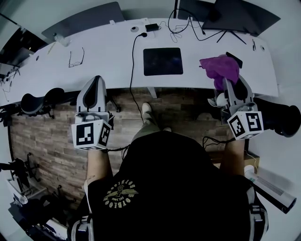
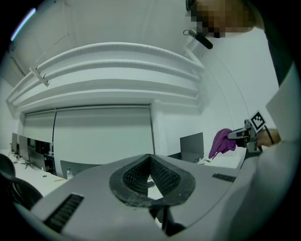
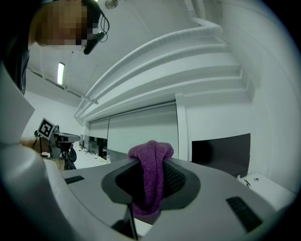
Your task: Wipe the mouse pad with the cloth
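Observation:
A dark square mouse pad (image 1: 162,61) lies flat in the middle of the white desk (image 1: 113,66). My right gripper (image 1: 229,81) is shut on a purple cloth (image 1: 219,69), held up over the desk's front right part, to the right of the pad. In the right gripper view the cloth (image 3: 151,174) is bunched between the jaws and sticks out above them. My left gripper (image 1: 97,80) hovers at the desk's front edge, left of the pad, shut with nothing in it. In the left gripper view its jaws (image 2: 150,159) meet, and the cloth (image 2: 222,142) shows far right.
Glasses (image 1: 76,58) lie on the desk's left part. A black cable (image 1: 133,56) runs from an adapter (image 1: 152,27) over the front edge. A monitor (image 1: 237,14) stands back right, with a phone (image 1: 233,59) beside the cloth. A chair (image 1: 37,101) stands at left.

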`<state>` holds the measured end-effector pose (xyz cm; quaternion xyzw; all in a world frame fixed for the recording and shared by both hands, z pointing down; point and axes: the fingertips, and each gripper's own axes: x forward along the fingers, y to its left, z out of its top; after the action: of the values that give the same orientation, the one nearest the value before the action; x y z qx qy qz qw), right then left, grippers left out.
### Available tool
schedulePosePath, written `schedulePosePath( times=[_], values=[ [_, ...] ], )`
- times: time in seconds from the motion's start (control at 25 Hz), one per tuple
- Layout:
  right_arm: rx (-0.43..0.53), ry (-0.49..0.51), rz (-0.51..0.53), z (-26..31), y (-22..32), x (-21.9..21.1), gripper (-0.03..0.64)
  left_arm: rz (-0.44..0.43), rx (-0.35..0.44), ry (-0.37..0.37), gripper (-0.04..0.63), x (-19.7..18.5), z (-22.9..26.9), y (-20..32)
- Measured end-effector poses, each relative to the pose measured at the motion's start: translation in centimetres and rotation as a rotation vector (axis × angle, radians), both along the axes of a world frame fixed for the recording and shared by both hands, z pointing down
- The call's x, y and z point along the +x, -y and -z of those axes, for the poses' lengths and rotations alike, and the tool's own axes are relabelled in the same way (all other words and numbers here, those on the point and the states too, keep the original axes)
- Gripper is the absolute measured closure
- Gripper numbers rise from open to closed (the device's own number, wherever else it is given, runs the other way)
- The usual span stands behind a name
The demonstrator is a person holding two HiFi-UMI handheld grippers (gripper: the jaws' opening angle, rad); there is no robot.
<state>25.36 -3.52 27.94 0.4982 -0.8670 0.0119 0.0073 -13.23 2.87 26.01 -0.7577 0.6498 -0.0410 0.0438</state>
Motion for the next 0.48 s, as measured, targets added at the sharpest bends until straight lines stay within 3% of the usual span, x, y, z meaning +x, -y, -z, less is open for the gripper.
schedulePosePath(
  times=[0.48],
  values=[
    [-0.026, -0.013, -0.026, -0.3, 3.0, -1.3, 0.528, -0.021, -0.027, 0.0, 0.594, -1.4, -0.8, 3.9]
  ],
)
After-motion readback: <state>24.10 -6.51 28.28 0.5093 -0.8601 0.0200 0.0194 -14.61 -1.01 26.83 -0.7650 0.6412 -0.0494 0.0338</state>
